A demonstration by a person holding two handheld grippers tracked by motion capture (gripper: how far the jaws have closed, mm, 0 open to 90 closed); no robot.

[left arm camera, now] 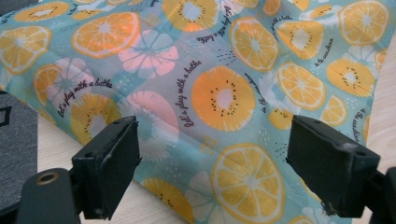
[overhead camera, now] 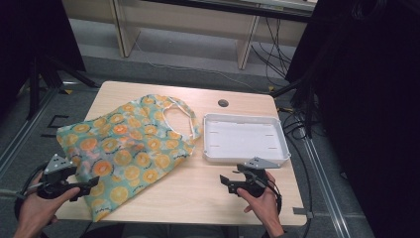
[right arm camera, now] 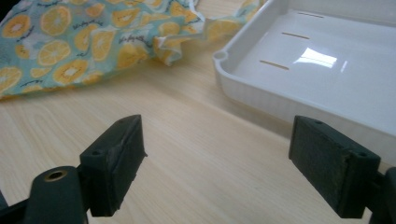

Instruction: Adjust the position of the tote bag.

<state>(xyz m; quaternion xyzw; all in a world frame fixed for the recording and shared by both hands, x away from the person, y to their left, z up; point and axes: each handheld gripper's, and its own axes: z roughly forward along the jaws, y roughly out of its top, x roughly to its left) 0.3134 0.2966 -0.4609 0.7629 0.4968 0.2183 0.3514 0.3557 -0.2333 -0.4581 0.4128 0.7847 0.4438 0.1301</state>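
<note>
Between bag (overhead camera: 124, 148) edge and tray (overhead camera: 245, 138) rim, bare table (overhead camera: 198, 191).

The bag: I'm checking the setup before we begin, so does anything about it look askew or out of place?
Somewhat. The bag lies crumpled and skewed on the table, its left edge hanging past the table's side. The white tray sits empty and square. Nothing looks spilled or damaged.

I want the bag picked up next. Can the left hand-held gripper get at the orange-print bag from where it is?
Probably yes. The left hand-held gripper stands open at the near edge of the bag, which lies flat on the table with nothing between them.
</note>
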